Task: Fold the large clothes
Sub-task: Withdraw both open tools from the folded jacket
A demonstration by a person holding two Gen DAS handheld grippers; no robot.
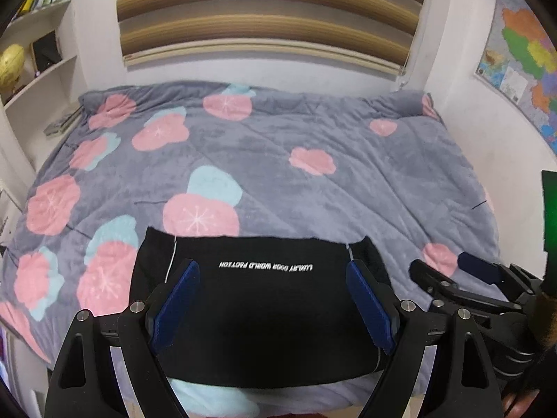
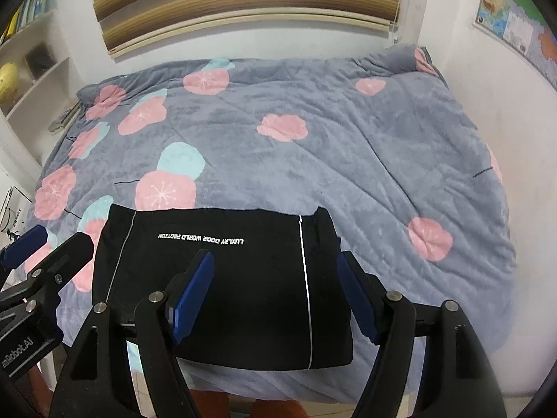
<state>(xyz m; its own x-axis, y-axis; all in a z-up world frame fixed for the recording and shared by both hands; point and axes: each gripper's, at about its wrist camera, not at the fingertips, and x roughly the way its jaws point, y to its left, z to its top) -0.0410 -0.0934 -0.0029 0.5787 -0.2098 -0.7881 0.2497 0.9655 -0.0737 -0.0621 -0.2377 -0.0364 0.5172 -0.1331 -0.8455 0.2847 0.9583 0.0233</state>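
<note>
A black garment (image 1: 264, 313) with white lettering and thin white side stripes lies folded into a flat rectangle at the near edge of the bed. In the right wrist view the black garment (image 2: 226, 278) shows the same way. My left gripper (image 1: 273, 268) hangs above it, blue pads wide apart, with nothing between them. My right gripper (image 2: 275, 261) also hovers over the garment, open and empty. Each gripper shows at the side of the other's view: the right gripper (image 1: 449, 270) at the right and the left gripper (image 2: 52, 245) at the left.
A grey quilt (image 1: 313, 146) with pink and pale blue flowers covers the whole bed. White shelves (image 1: 38, 80) stand at the left, a striped blind (image 1: 264, 17) hangs behind the bed, and a map (image 1: 522, 52) is on the right wall. The bed's near edge (image 2: 278, 383) lies just below the garment.
</note>
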